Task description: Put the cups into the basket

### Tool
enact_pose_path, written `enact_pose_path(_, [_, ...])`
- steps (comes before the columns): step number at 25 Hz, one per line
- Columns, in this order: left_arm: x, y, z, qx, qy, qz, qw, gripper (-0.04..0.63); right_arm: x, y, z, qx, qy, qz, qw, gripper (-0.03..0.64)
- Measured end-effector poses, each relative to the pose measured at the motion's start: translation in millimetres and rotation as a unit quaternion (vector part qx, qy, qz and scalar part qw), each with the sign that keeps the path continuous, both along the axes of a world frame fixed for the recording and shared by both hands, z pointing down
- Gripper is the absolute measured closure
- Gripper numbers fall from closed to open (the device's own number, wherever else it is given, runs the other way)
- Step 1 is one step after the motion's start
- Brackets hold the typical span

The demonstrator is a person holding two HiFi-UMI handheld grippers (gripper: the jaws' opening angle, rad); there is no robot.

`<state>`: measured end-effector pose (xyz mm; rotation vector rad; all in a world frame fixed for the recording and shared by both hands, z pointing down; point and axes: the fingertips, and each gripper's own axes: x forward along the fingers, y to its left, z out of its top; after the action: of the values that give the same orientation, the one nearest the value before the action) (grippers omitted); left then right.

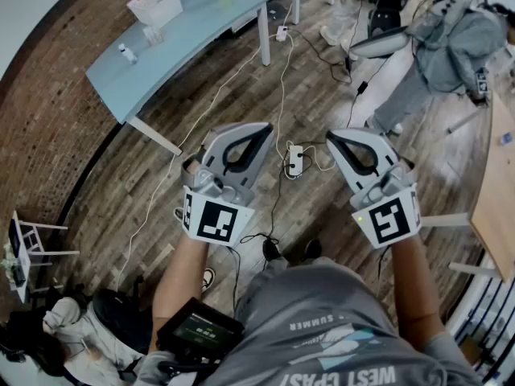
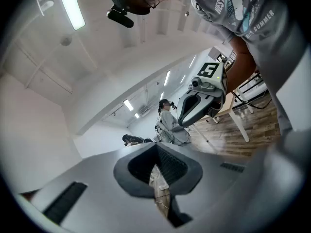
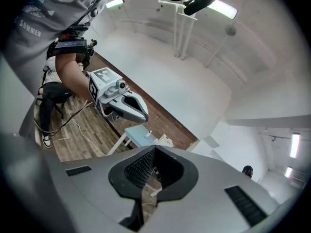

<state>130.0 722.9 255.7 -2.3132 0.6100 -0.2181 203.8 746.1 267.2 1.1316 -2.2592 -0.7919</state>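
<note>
A white basket (image 1: 154, 5) stands on a light blue table (image 1: 193, 30) at the far upper left of the head view, with a small clear cup (image 1: 151, 33) just in front of it. My left gripper (image 1: 264, 128) and right gripper (image 1: 331, 138) are held side by side above the wooden floor, far from that table. Both are shut, with nothing between the jaws. In the left gripper view the jaws (image 2: 156, 147) meet and the right gripper (image 2: 201, 101) hangs beyond. In the right gripper view the jaws (image 3: 154, 149) meet too, and the left gripper (image 3: 119, 101) and the basket (image 3: 165, 141) show past them.
A power strip (image 1: 294, 160) and long cables lie on the floor below the grippers. A small bottle (image 1: 127, 52) stands on the blue table. A wooden table (image 1: 495, 183) is at the right edge, and a person in grey (image 1: 451, 47) at the upper right. Bags (image 1: 80, 328) lie lower left.
</note>
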Motion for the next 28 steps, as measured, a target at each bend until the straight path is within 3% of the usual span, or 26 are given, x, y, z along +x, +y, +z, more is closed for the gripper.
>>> enact_pose_path(15, [-9.5, -25.2, 7.7, -0.007, -0.001, 0.005, 1.0000, 0.597, -7.5, -24.9, 4.5, 0.000, -0.024, 0.007, 1.000, 0.603])
enact_pose_path(28, [-42.8, -41.3, 9.1, -0.004, 0.006, 0.020, 0.9998, 0.597, -31.0, -38.7, 8.5, 0.000, -0.024, 0.039, 0.999, 0.603])
